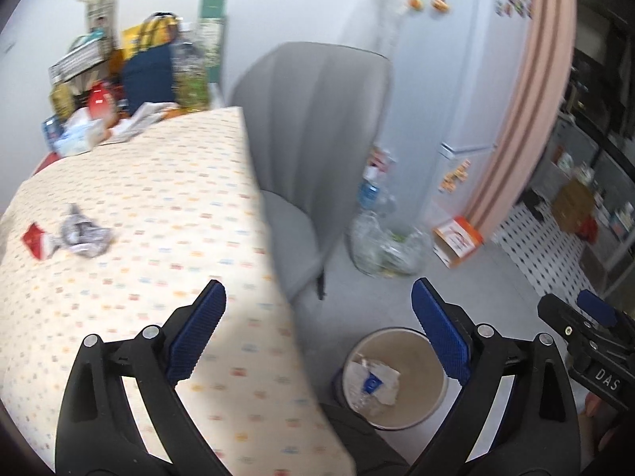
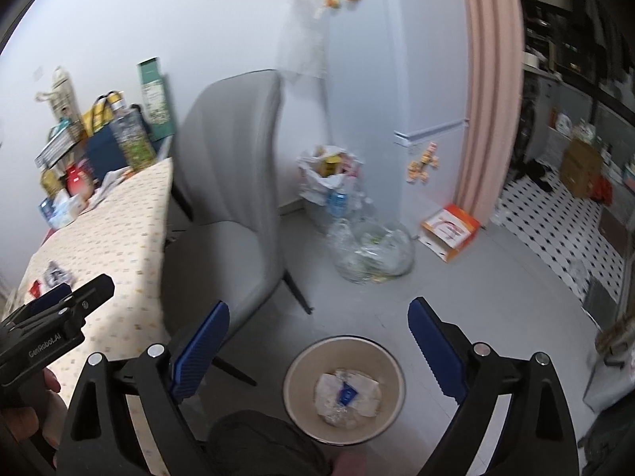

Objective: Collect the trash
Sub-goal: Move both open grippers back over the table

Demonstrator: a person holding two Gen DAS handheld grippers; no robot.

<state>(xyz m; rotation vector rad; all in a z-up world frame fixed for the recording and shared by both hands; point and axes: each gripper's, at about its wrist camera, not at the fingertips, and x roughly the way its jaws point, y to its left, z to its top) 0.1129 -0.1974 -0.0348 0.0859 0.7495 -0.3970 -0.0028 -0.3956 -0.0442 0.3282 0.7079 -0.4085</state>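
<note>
Both grippers, the left gripper (image 1: 317, 337) and the right gripper (image 2: 319, 353), stand wide open and hold nothing. Below them the bin (image 2: 391, 361) on the grey floor already holds crumpled paper (image 2: 347, 396). Silver and red wrappers (image 1: 71, 236) remain on the patterned tablecloth (image 1: 158, 198); light and crinkled, they could slip from a shallow pinch or drag the cloth. Beyond stand a grey chair (image 1: 313, 119), a bag of bottles (image 2: 369, 250) and a fridge.

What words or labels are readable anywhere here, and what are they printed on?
"DAS": on the right gripper body.
"GenRobot.AI": on the left gripper body.
Orange box on the floor, packages on the table, fridge magnets: print too blurred to read.
</note>
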